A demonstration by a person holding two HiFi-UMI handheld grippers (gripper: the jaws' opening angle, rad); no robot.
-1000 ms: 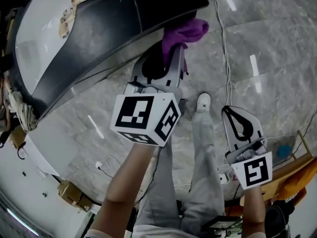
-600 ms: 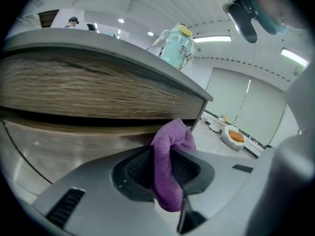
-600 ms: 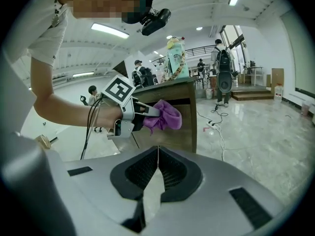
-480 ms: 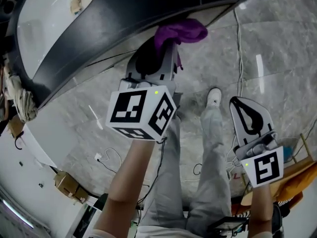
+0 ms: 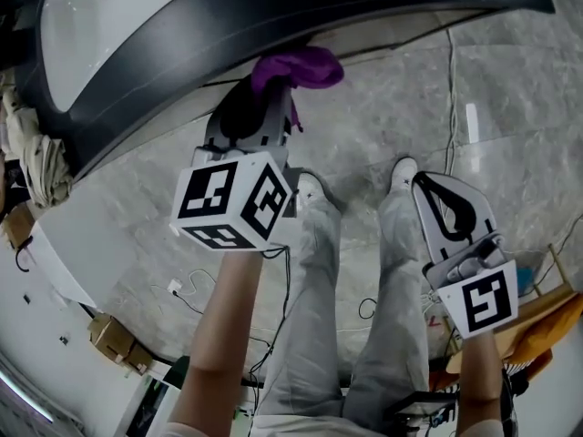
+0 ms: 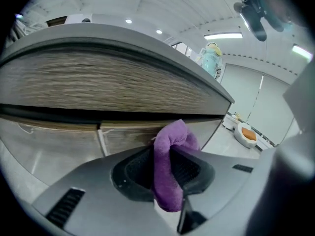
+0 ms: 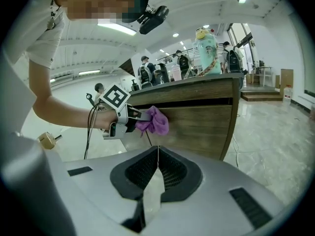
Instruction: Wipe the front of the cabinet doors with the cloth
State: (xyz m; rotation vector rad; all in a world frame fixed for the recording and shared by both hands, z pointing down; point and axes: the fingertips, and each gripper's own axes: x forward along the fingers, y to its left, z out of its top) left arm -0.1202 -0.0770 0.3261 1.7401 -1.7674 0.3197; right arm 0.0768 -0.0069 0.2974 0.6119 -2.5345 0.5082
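Note:
A purple cloth [image 5: 296, 66] is bunched between the jaws of my left gripper [image 5: 273, 89], which is shut on it. The left gripper view shows the cloth [image 6: 171, 141] sticking out past the fingertips, close to the wood-grain cabinet doors [image 6: 123, 87], just right of a seam between two doors [image 6: 101, 141]. From the right gripper view the cloth [image 7: 155, 122] looks pressed on the cabinet front [image 7: 202, 117]. My right gripper [image 5: 428, 194] hangs low beside the person's right leg, away from the cabinet, with its jaws shut on nothing [image 7: 157, 149].
The dark countertop [image 5: 273, 7] overhangs the doors. The person's legs and white shoes [image 5: 401, 173] stand on the marble floor just before the cabinet. Cables [image 5: 451, 80] trail across the floor. A green bottle [image 7: 206, 53] stands on the counter. A cardboard box [image 5: 114, 340] lies at lower left.
The left gripper has carried the cloth leftward along the cabinet front, away from its right end. The right gripper has stayed low by the leg, still shut.

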